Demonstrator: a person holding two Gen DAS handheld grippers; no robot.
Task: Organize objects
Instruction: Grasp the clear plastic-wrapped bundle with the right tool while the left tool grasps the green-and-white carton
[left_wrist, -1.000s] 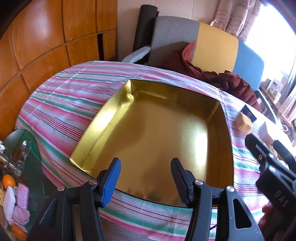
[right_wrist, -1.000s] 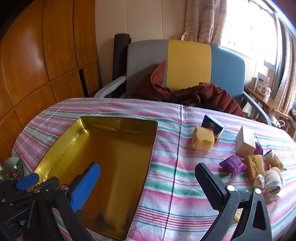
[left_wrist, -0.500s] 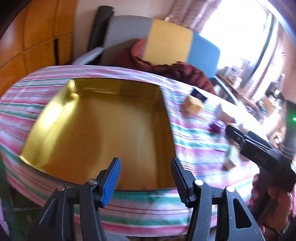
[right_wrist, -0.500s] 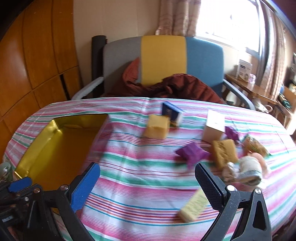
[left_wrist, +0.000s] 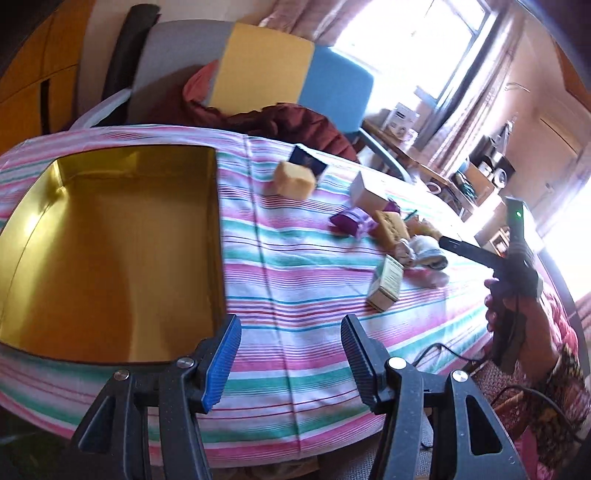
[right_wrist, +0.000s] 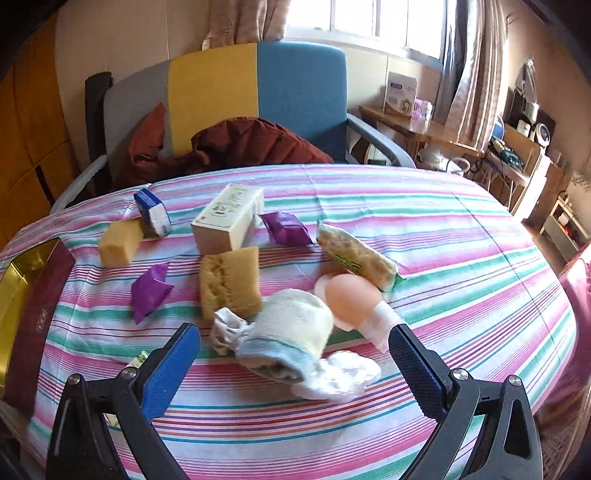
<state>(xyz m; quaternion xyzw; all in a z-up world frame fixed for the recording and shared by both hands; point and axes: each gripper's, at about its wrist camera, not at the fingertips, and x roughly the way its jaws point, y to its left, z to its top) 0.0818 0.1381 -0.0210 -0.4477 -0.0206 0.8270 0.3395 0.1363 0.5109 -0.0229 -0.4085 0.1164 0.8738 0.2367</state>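
Both tongs stand apart and empty: left tongs (left_wrist: 290, 363) poised at the gold box's (left_wrist: 33, 236) near corner, right tongs (right_wrist: 293, 363) over the clutter. Box sits bare at nine o'clock on the striped worktop (right_wrist: 461, 258), likely the bin for sorting. Rolled towel (right_wrist: 291, 336) lies at twelve o'clock, just beyond the right tongs.

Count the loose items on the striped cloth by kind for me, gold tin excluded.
Boxes: 3 (blue-white box, cream carton, pale box)
Sponge-like blocks: 2 (yellow block, tan block)
Purple wrappers: 2
Snack packet: 1
Rolled towel: 1
Pink egg-shaped thing: 1
Total: 10, white cloth scraps not counted.
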